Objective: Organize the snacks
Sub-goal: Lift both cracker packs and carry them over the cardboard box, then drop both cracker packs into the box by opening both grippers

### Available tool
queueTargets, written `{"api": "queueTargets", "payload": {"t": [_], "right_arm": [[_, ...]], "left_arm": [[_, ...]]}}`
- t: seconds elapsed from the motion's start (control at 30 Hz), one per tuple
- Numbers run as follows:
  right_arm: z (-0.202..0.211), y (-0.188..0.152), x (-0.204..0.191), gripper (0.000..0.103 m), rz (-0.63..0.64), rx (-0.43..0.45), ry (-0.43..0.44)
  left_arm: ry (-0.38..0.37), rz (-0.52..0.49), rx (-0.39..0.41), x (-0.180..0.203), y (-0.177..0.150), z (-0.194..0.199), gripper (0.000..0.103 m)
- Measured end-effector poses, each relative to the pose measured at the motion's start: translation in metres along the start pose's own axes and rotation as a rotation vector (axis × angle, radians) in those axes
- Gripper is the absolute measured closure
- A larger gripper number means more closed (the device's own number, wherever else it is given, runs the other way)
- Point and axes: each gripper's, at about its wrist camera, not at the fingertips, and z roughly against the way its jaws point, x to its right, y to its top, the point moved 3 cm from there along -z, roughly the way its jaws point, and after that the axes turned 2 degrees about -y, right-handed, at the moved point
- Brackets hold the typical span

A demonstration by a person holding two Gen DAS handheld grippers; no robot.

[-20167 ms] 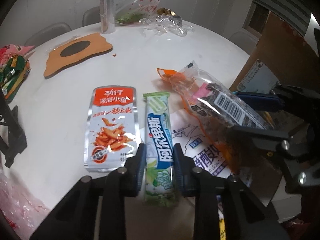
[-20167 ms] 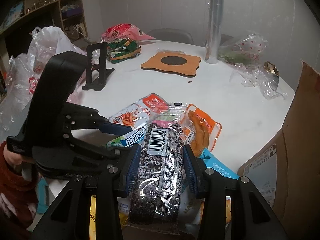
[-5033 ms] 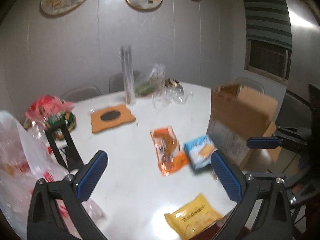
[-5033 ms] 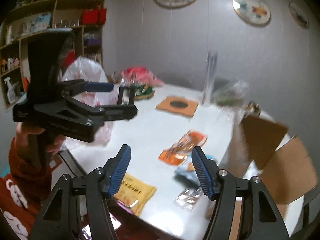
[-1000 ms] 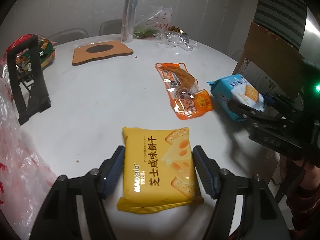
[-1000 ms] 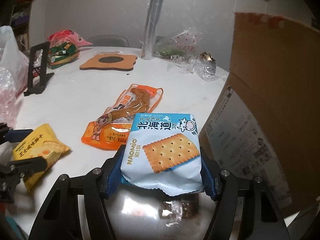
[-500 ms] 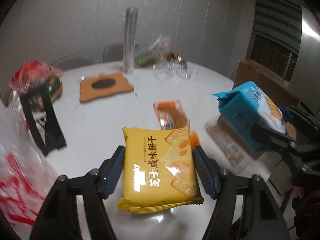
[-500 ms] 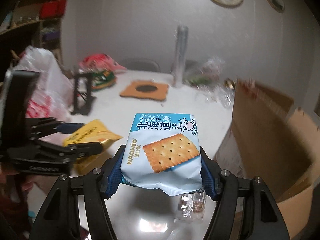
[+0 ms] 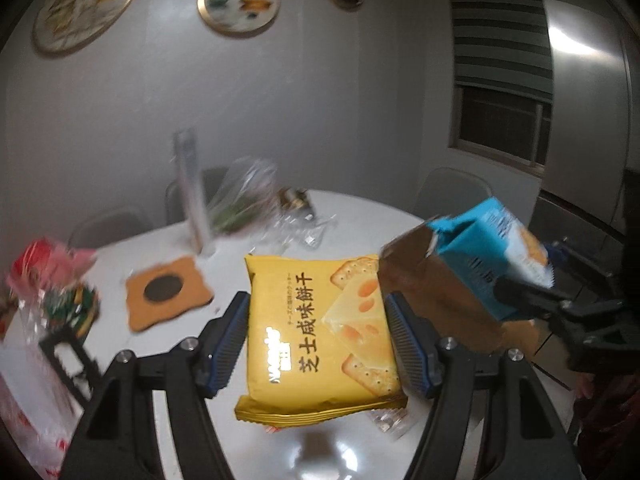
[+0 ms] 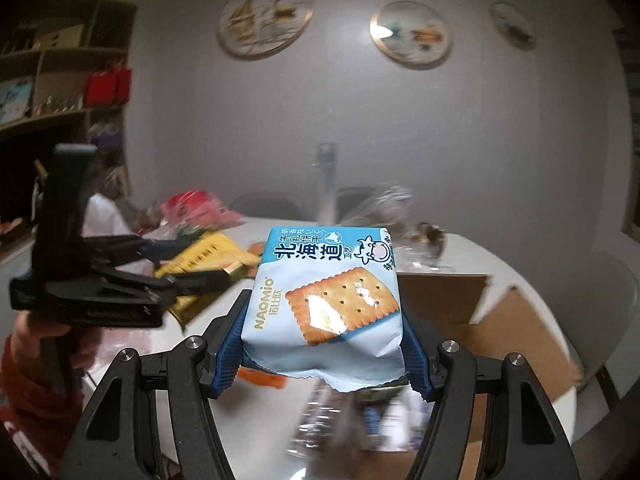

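Two hand-held grippers, the left hand-held gripper (image 9: 320, 340) and the right hand-held gripper (image 10: 324, 344), carry one snack pack each: one yellow cheese cracker pack (image 9: 320, 336) and one blue milk cracker pack (image 10: 326, 300). Three round decorative plates (image 10: 266, 16) hang on the wall. On the one round white surface (image 9: 352, 216) lie one orange mat (image 9: 168, 292) with a dark centre, one tall clear cylinder (image 9: 192, 196) and one black stand (image 9: 68, 356). One cardboard box (image 10: 508, 320) stands open. The blurred plastic bags and wrappers on the surface cannot be counted.
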Motion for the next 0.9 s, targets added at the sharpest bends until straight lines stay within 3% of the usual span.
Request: {"api": "queueTargets", "payload": {"t": [0.1, 0.27, 0.5, 0.73, 0.9], "right_arm": [[0.008, -0.004, 0.031, 0.039, -0.033, -0.006, -0.045], [-0.001, -0.021, 0.070, 0.039, -0.043, -0.092, -0.090], [-0.038, -0.039, 0.097, 0.039, -0.038, -0.229, -0.028], [-0.059, -0.049, 0.104, 0.039, -0.006, -0.321, 0.004], [-0.067, -0.056, 0.106, 0.039, 0.003, -0.365, 0.024]], "left_arm": [[-0.032, -0.045, 0.001, 0.027, 0.021, -0.012, 0.038], [-0.094, -0.112, -0.040, 0.068, 0.044, -0.042, 0.037], [-0.146, -0.184, -0.169, 0.114, 0.051, -0.090, 0.038], [-0.198, -0.187, -0.294, 0.129, 0.044, -0.135, 0.038], [-0.202, -0.203, -0.340, 0.134, 0.041, -0.151, 0.037]]}}
